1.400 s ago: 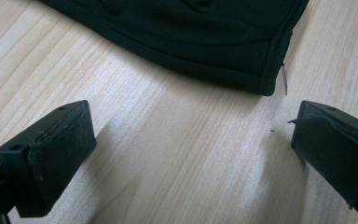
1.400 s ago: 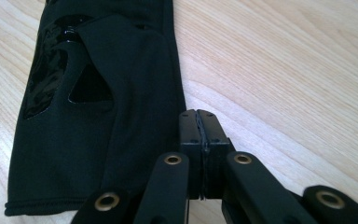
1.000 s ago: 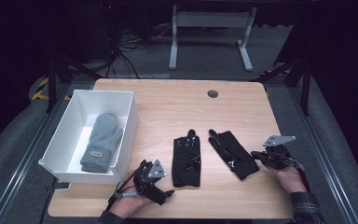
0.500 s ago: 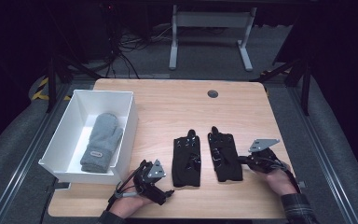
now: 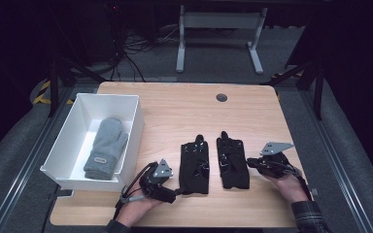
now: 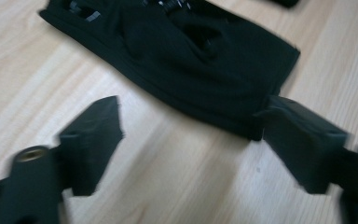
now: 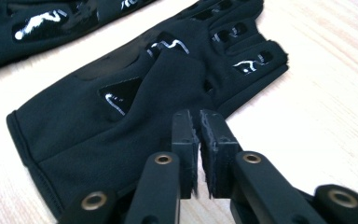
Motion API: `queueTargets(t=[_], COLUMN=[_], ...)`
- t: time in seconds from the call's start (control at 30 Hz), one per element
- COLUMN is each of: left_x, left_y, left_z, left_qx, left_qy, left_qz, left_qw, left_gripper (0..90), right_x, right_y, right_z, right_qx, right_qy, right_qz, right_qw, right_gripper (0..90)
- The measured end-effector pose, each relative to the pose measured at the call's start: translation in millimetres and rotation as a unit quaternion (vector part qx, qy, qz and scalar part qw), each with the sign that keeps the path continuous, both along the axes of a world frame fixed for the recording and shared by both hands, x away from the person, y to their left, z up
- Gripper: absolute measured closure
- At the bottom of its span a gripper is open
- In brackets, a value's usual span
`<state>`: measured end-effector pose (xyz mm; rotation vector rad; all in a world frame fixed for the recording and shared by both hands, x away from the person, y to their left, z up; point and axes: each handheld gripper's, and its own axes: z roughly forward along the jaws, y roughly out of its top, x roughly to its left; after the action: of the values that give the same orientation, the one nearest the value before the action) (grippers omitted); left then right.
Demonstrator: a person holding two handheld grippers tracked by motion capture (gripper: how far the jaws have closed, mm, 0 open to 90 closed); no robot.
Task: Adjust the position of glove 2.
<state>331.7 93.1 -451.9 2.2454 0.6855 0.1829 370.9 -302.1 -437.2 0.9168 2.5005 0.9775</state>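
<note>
Two black gloves lie side by side on the wooden table (image 5: 175, 111). My left gripper (image 5: 174, 190) rests at the cuff of the left glove (image 5: 194, 167). In the left gripper view that gripper (image 6: 191, 116) stands open, its right jaw touching the cuff corner of the left glove (image 6: 191, 51). My right gripper (image 5: 250, 164) sits at the right edge of the right glove (image 5: 232, 160). In the right gripper view this gripper (image 7: 198, 116) is shut, pinching a raised fold of the right glove (image 7: 121, 102). The other glove (image 7: 42, 23) lies beyond it.
A white bin (image 5: 131, 104) stands at the table's left with a grey mitten (image 5: 107, 145) lying in it. A round cable hole (image 5: 221, 97) is at the table's far side. A desk frame (image 5: 218, 29) stands on the floor beyond.
My right gripper has moved left with the right glove, dragging it from a tilted lie to straight and close beside the left glove. The left gripper has stayed put.
</note>
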Motion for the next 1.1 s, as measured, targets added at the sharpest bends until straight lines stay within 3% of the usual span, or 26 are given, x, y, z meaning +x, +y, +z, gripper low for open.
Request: queueTargets(t=[0.2, 0.33, 0.37, 0.43, 0.53, 0.7, 0.77, 1.1], left_x=[22.3, 41.9, 46.0, 52.0, 61.2, 66.5, 66.3, 68.3], left_y=[-12.5, -20.9, -22.6, -24.7, -27.1, -31.0, -33.2, -35.5], left_z=[10.7, 7.1, 6.2, 4.7, 2.2, -5.5, -6.9, -6.9], left_qx=[-0.005, 0.000, 0.011, 0.016, 0.014, 0.019, 0.026, 0.021], left_qy=[0.017, 0.031, 0.033, 0.030, 0.037, 0.048, 0.046, 0.048], left_qz=[0.040, 0.059, 0.060, 0.068, 0.074, 0.079, 0.078, 0.096], left_qw=[0.9990, 0.9978, 0.9976, 0.9971, 0.9965, 0.9955, 0.9955, 0.9940], left_gripper=[51.7, 57.2, 58.2, 58.9, 61.0, 64.2, 68.2, 86.1], right_x=[4.8, 8.4, 9.1, 9.8, 10.7, 12.7, 15.2, 26.1], right_y=[-1.2, 0.1, 0.7, 1.2, 1.2, 0.3, 0.5, 7.4], right_z=[1.8, 1.3, 1.0, 0.4, 0.0, 0.1, -0.5, -6.7], right_qx=[0.008, 0.008, 0.008, 0.007, 0.007, 0.009, 0.010, 0.008], right_qy=[-0.004, -0.004, -0.002, -0.002, -0.002, -0.002, -0.001, 0.008], right_qz=[-0.009, -0.011, -0.009, -0.009, -0.010, -0.015, -0.017, -0.016], right_qw=[0.9999, 0.9999, 0.9999, 0.9999, 0.9999, 0.9998, 0.9998, 0.9998], right_gripper=[85.7, 86.5, 86.7, 87.4, 88.5, 89.6, 89.9, 90.0])
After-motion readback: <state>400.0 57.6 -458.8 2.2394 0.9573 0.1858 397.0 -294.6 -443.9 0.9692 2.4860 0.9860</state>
